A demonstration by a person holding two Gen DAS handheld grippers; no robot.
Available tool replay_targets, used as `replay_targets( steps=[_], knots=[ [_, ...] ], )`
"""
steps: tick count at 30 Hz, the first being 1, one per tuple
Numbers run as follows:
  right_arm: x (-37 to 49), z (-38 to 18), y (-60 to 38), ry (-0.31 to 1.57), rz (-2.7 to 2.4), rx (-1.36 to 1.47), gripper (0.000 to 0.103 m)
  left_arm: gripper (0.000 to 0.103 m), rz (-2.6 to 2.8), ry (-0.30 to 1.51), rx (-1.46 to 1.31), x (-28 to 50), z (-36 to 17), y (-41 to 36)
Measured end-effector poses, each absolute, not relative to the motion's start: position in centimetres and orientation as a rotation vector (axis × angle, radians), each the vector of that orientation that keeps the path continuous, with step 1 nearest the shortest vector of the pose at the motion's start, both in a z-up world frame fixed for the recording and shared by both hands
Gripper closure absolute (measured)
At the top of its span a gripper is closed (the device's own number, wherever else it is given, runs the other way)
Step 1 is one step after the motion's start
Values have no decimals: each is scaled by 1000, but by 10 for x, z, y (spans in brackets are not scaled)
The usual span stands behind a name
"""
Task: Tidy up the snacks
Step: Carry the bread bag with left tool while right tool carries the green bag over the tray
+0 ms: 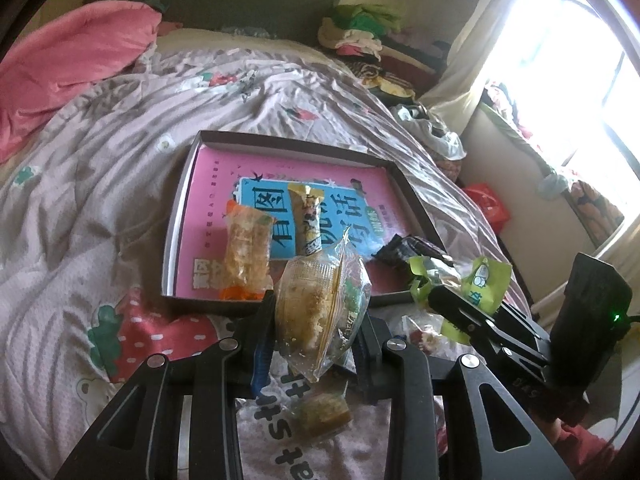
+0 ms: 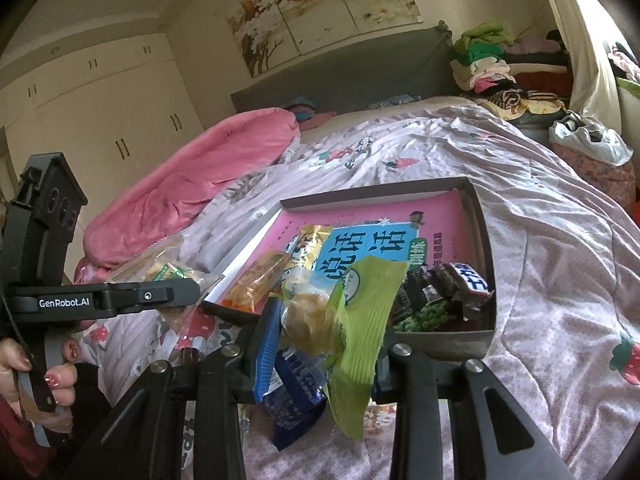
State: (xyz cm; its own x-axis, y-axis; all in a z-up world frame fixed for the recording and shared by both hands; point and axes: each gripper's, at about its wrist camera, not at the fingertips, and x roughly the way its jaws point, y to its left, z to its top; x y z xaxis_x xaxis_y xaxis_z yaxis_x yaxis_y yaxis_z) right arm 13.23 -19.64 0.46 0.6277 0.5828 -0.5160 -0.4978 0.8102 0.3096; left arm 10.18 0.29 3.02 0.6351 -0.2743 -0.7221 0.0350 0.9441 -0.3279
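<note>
Each camera sits on a gripper and looks forward and down, very close over the bed. Both views share the box of snacks. The left view looks toward the window, the right toward the cupboards.

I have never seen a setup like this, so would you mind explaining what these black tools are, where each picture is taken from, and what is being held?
There is no robot here: a person holds a two-finger gripper in each hand, and a fisheye camera on each one looks along its fingers.

The left wrist view shows the left gripper shut on a clear packet of crumbly cake. The right gripper appears at its right edge.

The right wrist view shows the right gripper shut on a green-wrapped snack. At the left edge, the person's hand grips the other tool's handle.

Both hang over a bed with a strawberry-print quilt. On it lies a shallow box lined with a pink book, holding an orange packet, a yellow stick packet, dark wrapped chocolates and green peas.
</note>
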Motion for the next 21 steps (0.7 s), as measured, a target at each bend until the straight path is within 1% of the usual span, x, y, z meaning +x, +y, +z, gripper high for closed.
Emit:
replay_targets(
  steps=[21],
  knots=[
    [130, 19, -212, 576, 591, 172, 67, 69, -186, 848, -258, 116, 44, -19]
  ],
)
